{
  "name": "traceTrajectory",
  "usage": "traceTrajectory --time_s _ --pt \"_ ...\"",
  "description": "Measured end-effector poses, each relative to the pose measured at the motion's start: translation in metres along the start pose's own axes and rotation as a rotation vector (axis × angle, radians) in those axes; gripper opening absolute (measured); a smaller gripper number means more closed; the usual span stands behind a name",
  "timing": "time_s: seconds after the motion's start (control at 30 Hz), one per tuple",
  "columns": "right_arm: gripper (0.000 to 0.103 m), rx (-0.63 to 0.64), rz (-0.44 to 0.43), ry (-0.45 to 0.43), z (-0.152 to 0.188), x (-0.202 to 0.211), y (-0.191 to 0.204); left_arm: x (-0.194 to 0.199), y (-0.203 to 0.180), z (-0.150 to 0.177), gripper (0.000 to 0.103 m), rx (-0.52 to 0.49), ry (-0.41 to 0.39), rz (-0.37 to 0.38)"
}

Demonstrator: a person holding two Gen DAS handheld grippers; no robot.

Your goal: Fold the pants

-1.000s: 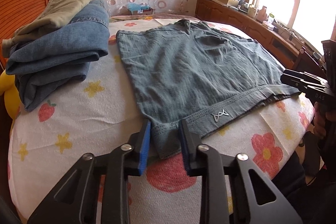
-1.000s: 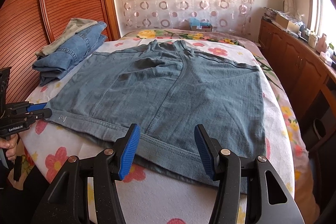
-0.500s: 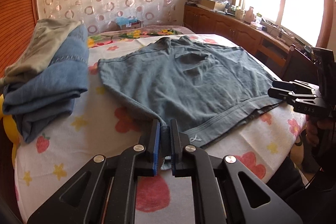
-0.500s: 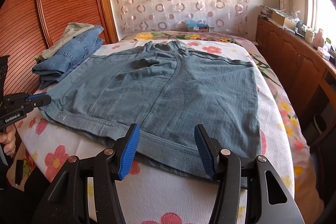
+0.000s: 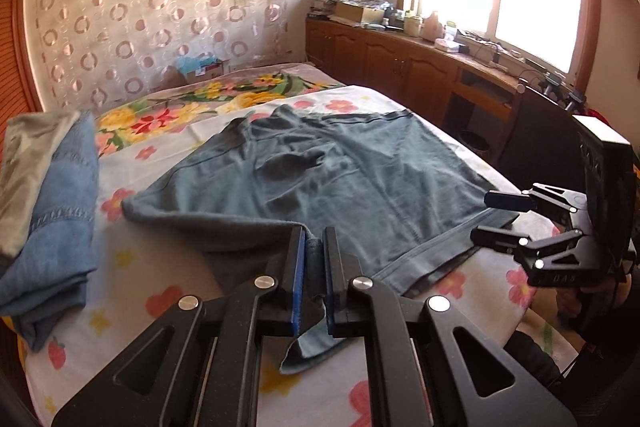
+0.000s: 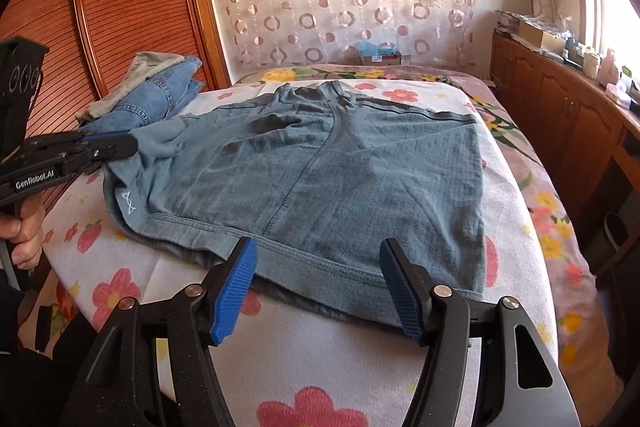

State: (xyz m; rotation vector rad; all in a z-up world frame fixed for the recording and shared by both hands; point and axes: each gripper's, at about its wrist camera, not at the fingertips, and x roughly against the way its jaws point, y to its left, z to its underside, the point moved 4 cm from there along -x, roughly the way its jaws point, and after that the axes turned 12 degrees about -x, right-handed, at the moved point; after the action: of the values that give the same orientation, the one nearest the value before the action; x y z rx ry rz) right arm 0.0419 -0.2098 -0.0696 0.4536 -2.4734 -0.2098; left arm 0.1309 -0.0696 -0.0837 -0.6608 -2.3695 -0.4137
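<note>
I see a bed (image 6: 360, 367) under a white sheet with flowers and strawberries. Grey-blue pants (image 6: 340, 187) lie spread across its middle. A stack of folded jeans (image 6: 152, 103) sits at its far left edge.

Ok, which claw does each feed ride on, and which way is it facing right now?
Left wrist: rides the left claw, clamped on the pants corner, facing across the bed toward the window; right claw shows at the right edge.
Right wrist: rides the right claw, jaws opening over the near hem, facing the curtain; left claw and a hand show left.
Shared: pants, folded jeans.
</note>
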Motion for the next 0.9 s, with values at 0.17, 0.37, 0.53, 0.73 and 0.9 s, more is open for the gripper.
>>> traceTrajectory --time_s 0.17,0.37,0.53,0.73,0.9 --pt "0.068 -0.003 0.024 -0.016 0.002 0.005 -0.004 -0.010 -0.019 -0.021 0.010 -0.030 -0.006 0.039" --pt "0.068 -0.003 0.030 -0.022 0.007 0.011 -0.008 -0.022 -0.044 -0.044 0.010 -0.065 -0.010 0.077" --pt "0.068 -0.021 0.039 -0.031 0.009 0.016 -0.017 -0.036 -0.063 -0.061 0.010 -0.086 -0.001 0.102" --pt "0.068 -0.045 0.056 -0.051 0.008 0.017 -0.024 -0.046 -0.074 -0.071 0.010 -0.097 0.008 0.083" --pt "0.068 -0.054 0.053 -0.051 0.009 0.012 -0.018 -0.047 -0.064 -0.069 0.036 -0.058 0.029 0.055"
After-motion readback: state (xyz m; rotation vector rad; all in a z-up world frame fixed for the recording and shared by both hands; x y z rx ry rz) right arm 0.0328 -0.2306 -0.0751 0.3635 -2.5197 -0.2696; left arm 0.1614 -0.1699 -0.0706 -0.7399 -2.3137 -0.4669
